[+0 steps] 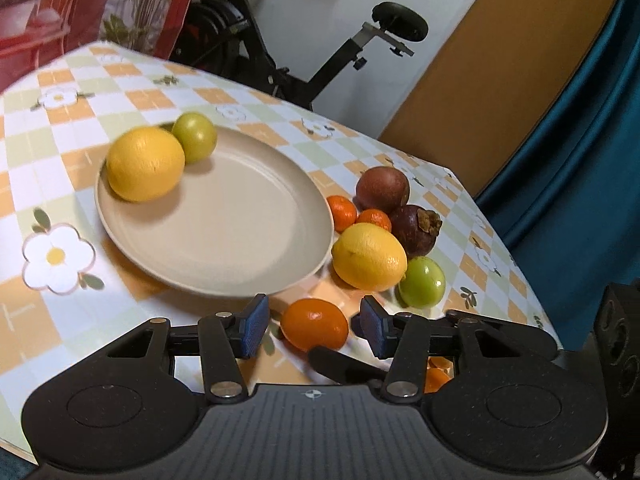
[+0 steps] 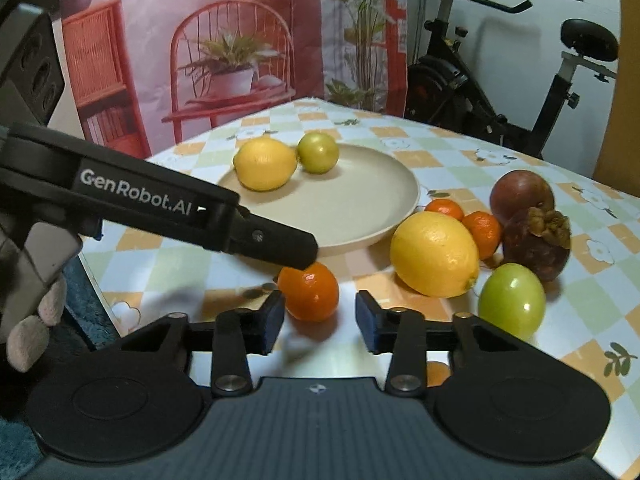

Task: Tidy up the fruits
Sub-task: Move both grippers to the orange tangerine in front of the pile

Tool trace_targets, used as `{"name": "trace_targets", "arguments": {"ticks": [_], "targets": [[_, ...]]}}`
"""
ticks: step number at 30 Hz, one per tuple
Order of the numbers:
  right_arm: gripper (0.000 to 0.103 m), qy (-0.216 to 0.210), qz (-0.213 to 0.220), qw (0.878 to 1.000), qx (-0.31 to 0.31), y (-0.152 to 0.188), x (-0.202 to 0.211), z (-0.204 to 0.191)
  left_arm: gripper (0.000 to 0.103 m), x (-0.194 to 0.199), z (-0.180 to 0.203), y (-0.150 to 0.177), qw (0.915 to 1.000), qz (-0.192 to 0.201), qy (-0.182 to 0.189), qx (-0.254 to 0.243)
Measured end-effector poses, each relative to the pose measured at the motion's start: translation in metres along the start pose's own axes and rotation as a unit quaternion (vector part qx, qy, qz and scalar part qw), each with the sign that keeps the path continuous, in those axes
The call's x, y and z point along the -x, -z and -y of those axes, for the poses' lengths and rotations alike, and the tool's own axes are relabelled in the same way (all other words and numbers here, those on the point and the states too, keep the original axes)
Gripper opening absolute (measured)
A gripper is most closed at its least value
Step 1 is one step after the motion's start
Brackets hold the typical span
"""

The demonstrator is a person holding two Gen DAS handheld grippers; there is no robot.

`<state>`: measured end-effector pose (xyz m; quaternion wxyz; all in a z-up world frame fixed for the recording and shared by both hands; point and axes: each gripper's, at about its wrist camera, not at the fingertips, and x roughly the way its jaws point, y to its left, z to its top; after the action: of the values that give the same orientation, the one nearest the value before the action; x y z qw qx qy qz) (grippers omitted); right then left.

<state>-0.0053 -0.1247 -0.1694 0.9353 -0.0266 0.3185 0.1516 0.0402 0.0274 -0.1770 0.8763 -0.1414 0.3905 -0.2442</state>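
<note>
right gripper [image 2: 320, 320]: black two-finger tool with blue pads; jaws spread, no pad touching fruit.
left gripper [image 1: 310, 330]: same build; jaws spread, pads on either side of the small round orange mandarin, with a gap visible on both sides.
small round orange mandarin [image 2: 309, 291]: on the desk, just ahead of the right gripper's jaws and between them in line of view; a finger of the left gripper touches or overlaps its top left, contact cannot be confirmed.
person's hand [image 2: 34, 320]: fingertips visible at the left edge of the right wrist view, on the left gripper's handle.
desk [image 1: 52, 184]: covered with a glossy checked cloth in orange, pale green and white with flower prints.
round green fruit [image 2: 512, 300]: on the desk, right of the mandarin.
large yellow lemon [image 2: 435, 254]: on the desk, touching the green fruit.
fruit cluster behind: two small tangerines [image 2: 482, 228], a dark purple mangosteen [image 2: 538, 246], a round reddish-brown fruit [image 2: 520, 194], close together.
round beige plate [image 2: 352, 208]: left of the cluster, on the desk.
plate contents: second yellow lemon [image 2: 265, 164] and second green fruit [image 2: 318, 152], side by side at the far rim.
background: black exercise bike [image 2: 500, 80]; red printed backdrop [image 2: 200, 40].
</note>
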Motion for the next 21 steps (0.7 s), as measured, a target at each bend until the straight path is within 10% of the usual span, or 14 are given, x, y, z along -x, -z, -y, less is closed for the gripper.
{"name": "trace_targets", "arguments": {"ticks": [21], "targets": [[0.037, 0.005, -0.018, 1.000, 0.016, -0.001, -0.018, -0.007, 0.044, -0.015, 0.000, 0.004, 0.9993, -0.024, 0.023, 0.018]]}}
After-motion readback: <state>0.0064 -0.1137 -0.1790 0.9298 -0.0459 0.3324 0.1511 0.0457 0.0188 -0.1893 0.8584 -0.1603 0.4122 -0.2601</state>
